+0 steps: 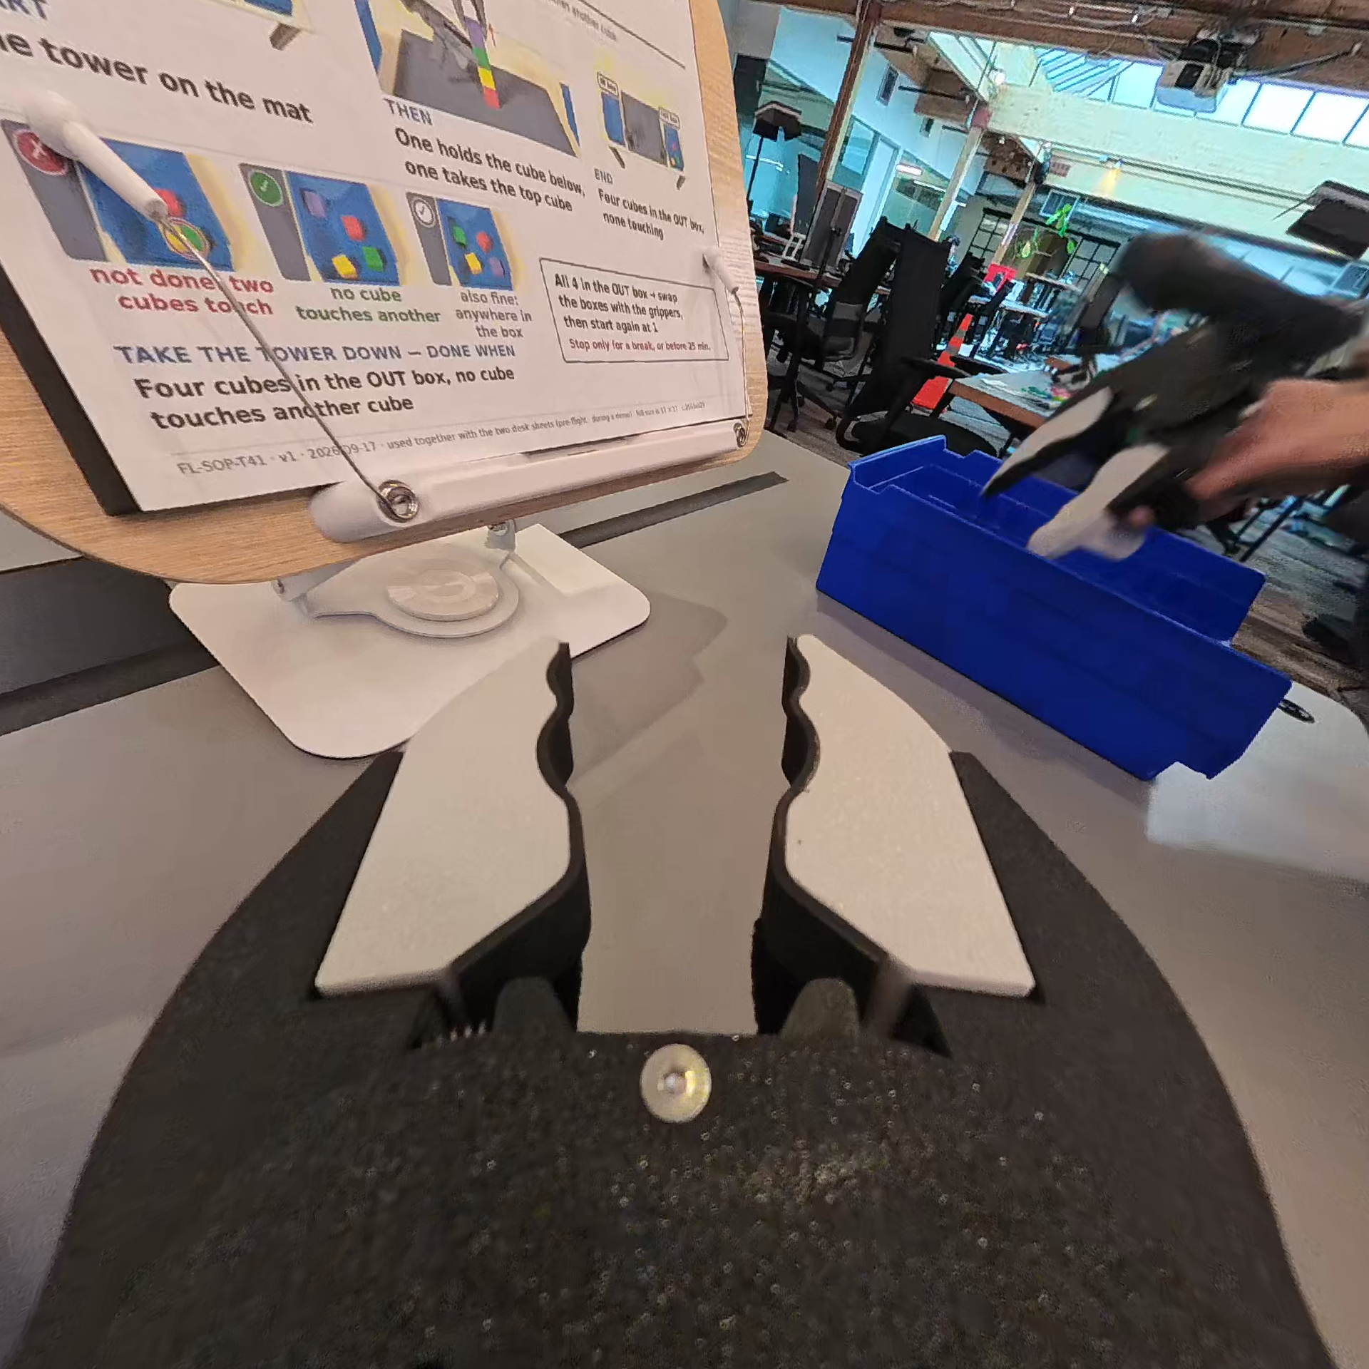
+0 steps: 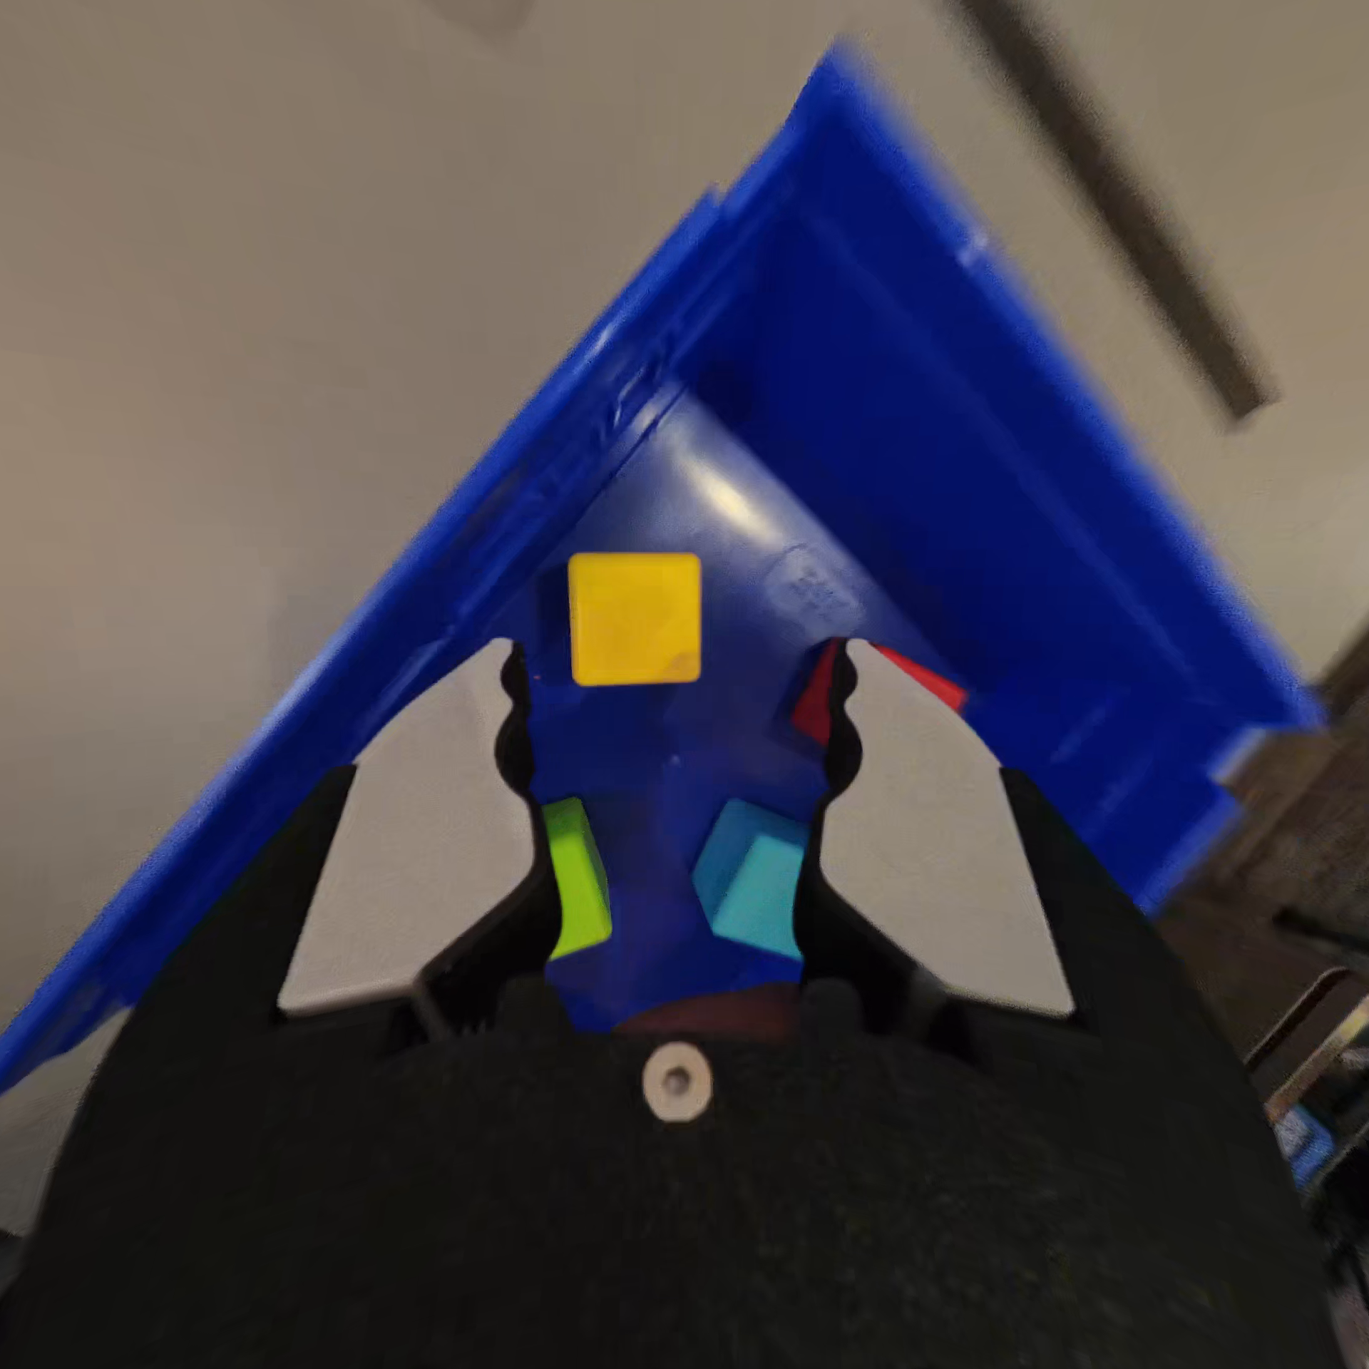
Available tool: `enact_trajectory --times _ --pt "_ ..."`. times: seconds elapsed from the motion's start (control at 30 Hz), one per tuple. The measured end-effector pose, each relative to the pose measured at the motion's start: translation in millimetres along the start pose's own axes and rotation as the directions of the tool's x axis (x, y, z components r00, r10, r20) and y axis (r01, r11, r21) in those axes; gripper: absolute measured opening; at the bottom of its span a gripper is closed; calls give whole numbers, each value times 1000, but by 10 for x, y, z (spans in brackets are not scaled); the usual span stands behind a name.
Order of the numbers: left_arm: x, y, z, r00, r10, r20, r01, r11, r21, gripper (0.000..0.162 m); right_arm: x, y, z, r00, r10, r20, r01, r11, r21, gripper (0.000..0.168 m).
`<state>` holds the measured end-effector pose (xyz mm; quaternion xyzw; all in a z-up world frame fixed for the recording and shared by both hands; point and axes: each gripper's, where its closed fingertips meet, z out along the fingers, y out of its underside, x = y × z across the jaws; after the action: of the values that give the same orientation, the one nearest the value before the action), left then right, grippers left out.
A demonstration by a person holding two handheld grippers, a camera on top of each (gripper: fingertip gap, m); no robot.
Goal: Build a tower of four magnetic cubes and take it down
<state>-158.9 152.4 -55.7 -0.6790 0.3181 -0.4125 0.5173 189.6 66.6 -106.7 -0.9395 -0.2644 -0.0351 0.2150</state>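
left gripper (image 1: 675, 711) hangs released over bare table, well apart from the bin (image 1: 1037, 630). right gripper (image 2: 678, 689), released and empty, points down into it: green cube (image 2: 581, 881), yellow cube (image 2: 635, 618) just ahead, teal cube (image 2: 752, 881), red cube (image 2: 811, 700). right is nearer.

Cubes: four, all inside blue bin (image 2: 963, 444), one of each colour:
- yellow cube (image 2: 635, 618), one
- red cube (image 2: 811, 704), one, partly hidden behind tong finger
- green cube (image 2: 581, 881), one
- light-blue cube (image 2: 752, 885), one

Blue bins: one in view, on counter (image 1: 741, 815).
Tongs: two, left tongs (image 1: 678, 696) and right tongs (image 2: 678, 689), two fingers each, both spread apart.
Instruction sheet (image 1: 415, 244): one, on one wooden-backed stand (image 1: 415, 615).
Person's hands: one visible (image 1: 1289, 444).
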Motion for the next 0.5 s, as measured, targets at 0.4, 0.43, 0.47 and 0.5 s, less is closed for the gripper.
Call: enact_trajectory --times 0.4,0.43,0.47,0.5 --pt "293 97 -164 942 241 234 -251 968 15 63 -1850 40 -1246 936 208 284 -351 495 795 62" --pt "362 105 -222 925 262 275 -273 962 2 63 -2005 77 -1152 934 204 295 -358 483 799 60" --pt "430 102 -296 905 278 322 -291 957 -7 63 -2123 110 -1052 928 212 307 -373 472 799 55" --pt "509 92 -390 886 284 367 -303 953 -6 64 -2215 134 -961 929 211 305 -370 475 799 56"
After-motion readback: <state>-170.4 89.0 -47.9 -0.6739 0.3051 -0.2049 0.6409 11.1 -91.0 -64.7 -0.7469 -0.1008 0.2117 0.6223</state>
